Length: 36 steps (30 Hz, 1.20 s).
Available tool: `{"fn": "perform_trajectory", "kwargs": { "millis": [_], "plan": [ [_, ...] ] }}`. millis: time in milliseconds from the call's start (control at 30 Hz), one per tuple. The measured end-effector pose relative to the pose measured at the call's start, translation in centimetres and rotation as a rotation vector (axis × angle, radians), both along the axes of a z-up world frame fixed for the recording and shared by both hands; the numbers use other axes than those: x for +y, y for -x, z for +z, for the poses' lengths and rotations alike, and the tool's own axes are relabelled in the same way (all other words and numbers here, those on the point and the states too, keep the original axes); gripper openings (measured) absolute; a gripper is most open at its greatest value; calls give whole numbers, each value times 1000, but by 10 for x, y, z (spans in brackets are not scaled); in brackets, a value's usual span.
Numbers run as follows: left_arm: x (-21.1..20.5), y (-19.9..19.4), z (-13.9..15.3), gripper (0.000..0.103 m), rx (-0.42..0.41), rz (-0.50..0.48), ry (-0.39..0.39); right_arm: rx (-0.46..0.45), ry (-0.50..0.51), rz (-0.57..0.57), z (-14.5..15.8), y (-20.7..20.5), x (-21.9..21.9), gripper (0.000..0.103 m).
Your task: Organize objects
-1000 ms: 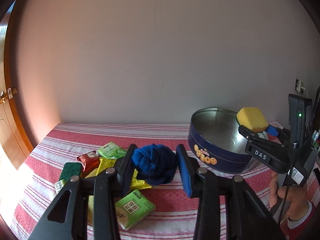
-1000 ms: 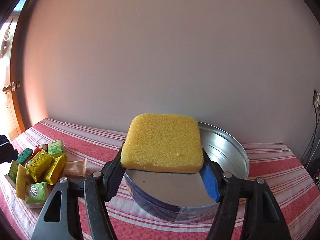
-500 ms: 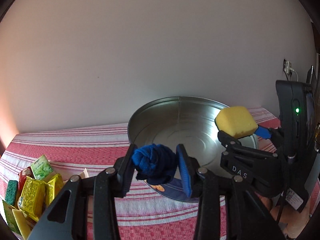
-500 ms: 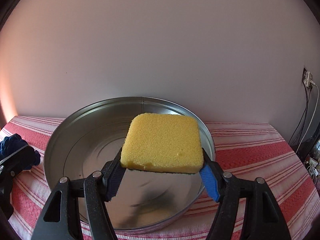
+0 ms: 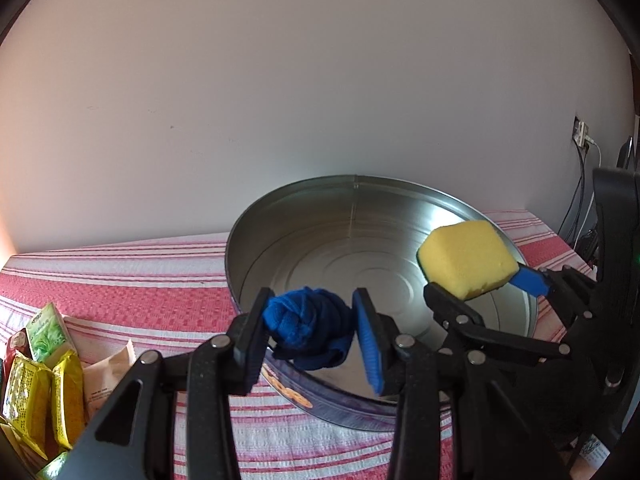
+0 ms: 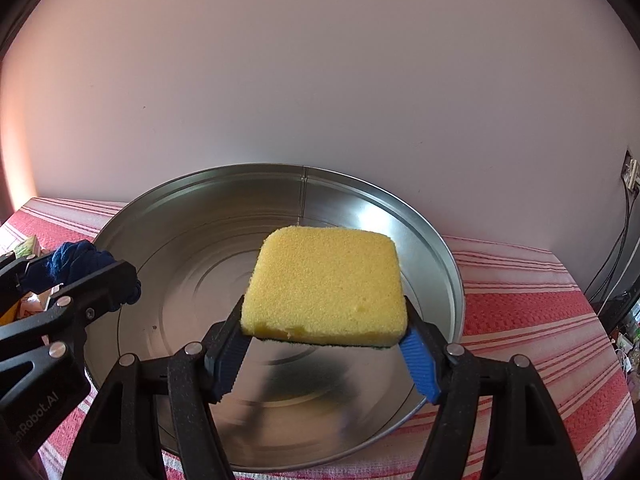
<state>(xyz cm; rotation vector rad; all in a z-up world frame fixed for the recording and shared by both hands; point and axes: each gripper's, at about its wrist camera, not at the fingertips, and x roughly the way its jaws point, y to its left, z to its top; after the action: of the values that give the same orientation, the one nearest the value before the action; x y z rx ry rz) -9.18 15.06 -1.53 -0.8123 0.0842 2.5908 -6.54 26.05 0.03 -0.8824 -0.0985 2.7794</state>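
Left gripper (image 5: 312, 326): matte black linkage arms with a fine speckled finish, round silver rivets at the pivots, triangular cut-outs in the outer arms. Its fingers (image 5: 370, 344) carry ribbed blue pads on the inner faces. Seen from the right wrist view, its side bears pale lettering, partly readable as "Robot.AI"

Right gripper (image 6: 326, 350): same black build, same silver rivets. One finger pad shows bright blue and ribbed, the other looks dark in shadow. Behind it in the left wrist view rises a tall black housing with a small green light at its edge and a white label low down
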Motion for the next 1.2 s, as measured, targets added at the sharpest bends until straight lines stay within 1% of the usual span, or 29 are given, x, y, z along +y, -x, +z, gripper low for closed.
{"fn": "perform_trajectory", "kwargs": {
  "millis": [33,67,100,133,167,200,267,300,333,433,633,700,767,867,1000,1067,1200],
  "plan": [
    [-2,0,1,40,1,-4,-11,0,3,-6,0,0,1,72],
    [-4,0,1,45,1,-5,-23,6,10,-10,0,-1,2,74],
    [-8,0,2,54,4,-5,-40,13,23,-18,0,-1,4,76],
    [-12,-1,5,61,9,-5,-57,28,46,-24,0,-3,7,80],
    [-16,-2,6,84,11,14,-65,52,73,-30,1,-6,11,83],
    [-22,-6,10,102,23,40,-74,80,99,-36,4,-10,16,83],
    [-31,-15,17,103,74,67,-98,134,138,-57,9,-16,24,83],
    [-33,-19,21,103,89,64,-94,159,148,-75,11,-20,27,83],
    [-35,-22,24,103,105,68,-80,182,152,-98,13,-22,29,83],
    [-45,-34,30,103,169,124,-39,230,175,-149,16,-27,39,85],
    [-70,-51,25,103,202,207,32,291,303,-190,15,-37,56,85],
    [-75,-54,22,103,203,220,43,298,301,-189,14,-37,55,85],
    [-84,-59,20,103,213,239,55,303,274,-184,14,-36,49,85],
    [-97,-66,16,103,223,278,92,309,244,-174,12,-39,44,85],
    [-111,-76,16,103,212,291,80,337,237,-166,16,-53,27,85],
    [-116,-80,16,103,214,296,78,352,227,-182,18,-59,19,85],
    [-122,-86,13,103,210,295,79,321,246,-186,14,-67,6,85]
  ]
}}
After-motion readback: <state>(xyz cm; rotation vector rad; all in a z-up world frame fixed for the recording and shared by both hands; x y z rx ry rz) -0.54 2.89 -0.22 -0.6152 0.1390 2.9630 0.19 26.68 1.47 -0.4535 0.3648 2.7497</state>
